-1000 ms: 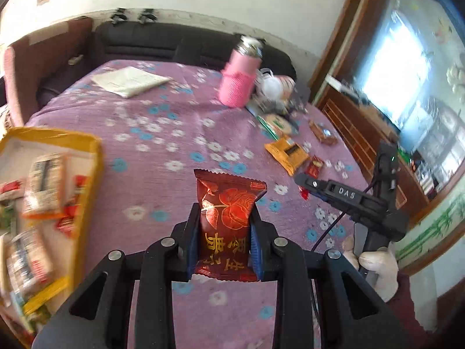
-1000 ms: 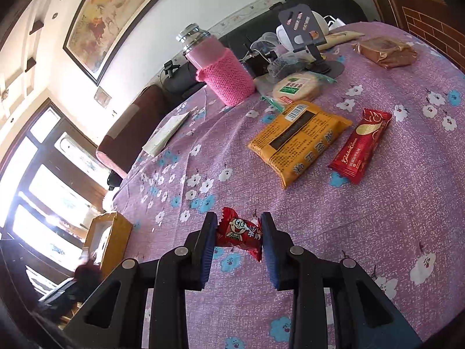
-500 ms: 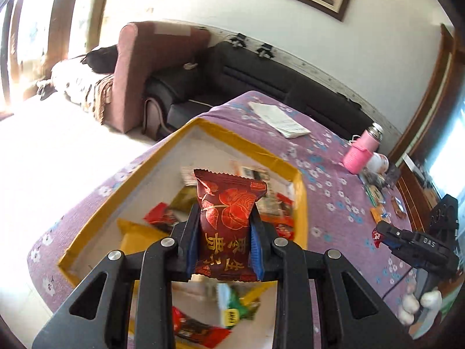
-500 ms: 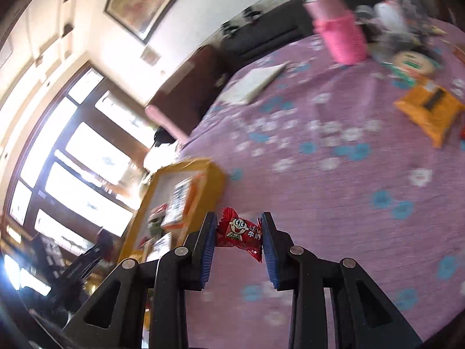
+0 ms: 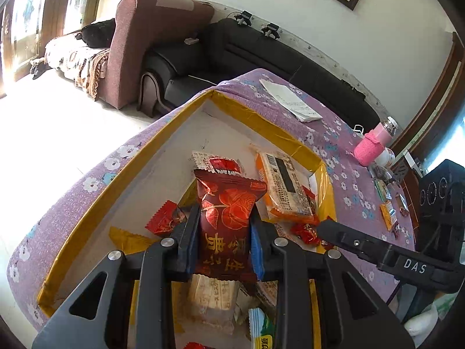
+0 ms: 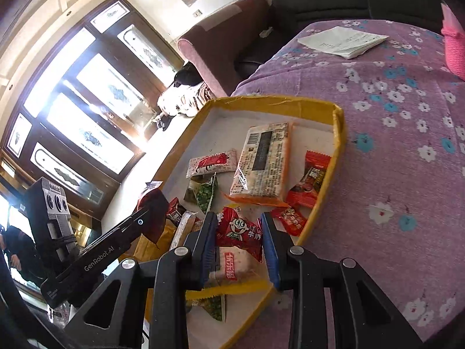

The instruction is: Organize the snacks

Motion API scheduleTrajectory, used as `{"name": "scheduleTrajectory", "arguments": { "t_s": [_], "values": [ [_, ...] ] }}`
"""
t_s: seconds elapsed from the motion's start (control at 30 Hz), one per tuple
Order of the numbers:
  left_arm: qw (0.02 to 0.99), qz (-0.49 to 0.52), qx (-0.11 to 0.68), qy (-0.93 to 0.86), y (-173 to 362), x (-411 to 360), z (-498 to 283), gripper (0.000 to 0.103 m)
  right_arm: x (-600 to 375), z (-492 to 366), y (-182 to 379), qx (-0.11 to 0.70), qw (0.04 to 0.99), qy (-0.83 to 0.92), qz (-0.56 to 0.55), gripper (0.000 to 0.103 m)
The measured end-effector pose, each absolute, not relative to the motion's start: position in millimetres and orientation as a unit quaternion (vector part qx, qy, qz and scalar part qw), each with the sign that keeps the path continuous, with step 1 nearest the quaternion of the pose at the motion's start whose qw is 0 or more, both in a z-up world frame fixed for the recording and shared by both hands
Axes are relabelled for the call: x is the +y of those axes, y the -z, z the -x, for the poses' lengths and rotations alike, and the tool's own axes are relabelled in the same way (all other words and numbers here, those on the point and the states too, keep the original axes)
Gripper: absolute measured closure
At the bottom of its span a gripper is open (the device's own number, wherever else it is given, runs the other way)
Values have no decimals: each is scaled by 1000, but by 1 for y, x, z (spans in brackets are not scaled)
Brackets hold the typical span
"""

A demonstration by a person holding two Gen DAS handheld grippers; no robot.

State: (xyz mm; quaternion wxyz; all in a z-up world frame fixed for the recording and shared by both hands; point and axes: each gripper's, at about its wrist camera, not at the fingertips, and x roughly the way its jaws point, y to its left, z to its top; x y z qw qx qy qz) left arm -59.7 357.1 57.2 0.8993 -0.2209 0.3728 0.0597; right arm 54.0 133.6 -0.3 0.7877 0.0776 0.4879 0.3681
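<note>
Left gripper [image 5: 223, 247] is clamping a dark red snack packet [image 5: 226, 221] upright between its blue pads, hanging over the near middle of the yellow-rimmed box [image 5: 255, 116]. Right gripper [image 6: 239, 250] is pinching a small red candy wrapper [image 6: 241, 231] with a cartoon face, hanging over the box's near right corner [image 6: 337, 133], just inside the rim. Box is sitting on the purple flowered tablecloth [image 6: 392, 145] and already holding snacks: a big orange-edged pack [image 6: 263, 163] at the far right, a white-and-red sachet [image 6: 212, 163] left of it, a green packet [image 6: 203, 193], red candies [image 6: 290, 218] near the right wall. A few more snacks [image 5: 388, 215] are lying far off on the cloth by the pink bottle [image 5: 373, 145], so sorting looks partly done. Step in hand reads as dropping both into the box. To do it well: be lowering each piece close over a bare patch, be opening the jaws fully so the wrappers aren't sticking to the pads, and be keeping the right one clear of the rim so the candy isn't bouncing out. The two grippers are close, so releasing one at a time is safer.
</note>
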Motion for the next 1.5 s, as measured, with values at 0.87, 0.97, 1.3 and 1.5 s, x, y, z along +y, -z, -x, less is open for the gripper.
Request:
{"name": "scheduleTrajectory", "arguments": {
  "t_s": [0.87, 0.97, 1.3, 1.5],
  "values": [
    [945, 105, 289, -110, -125, 280, 112, 30, 55, 6, -43, 383, 865, -312, -88, 43],
    [948, 89, 290, -100, -128, 262, 116, 30, 34, 23, -41, 374, 874, -301, -79, 41],
    [950, 52, 296, -84, -134, 220, 122, 30, -6, 57, -34, 342, 901, -263, -42, 36],
    [947, 46, 306, -88, -133, 210, 124, 30, -20, 69, -40, 326, 909, -257, -35, 35]
  ]
}}
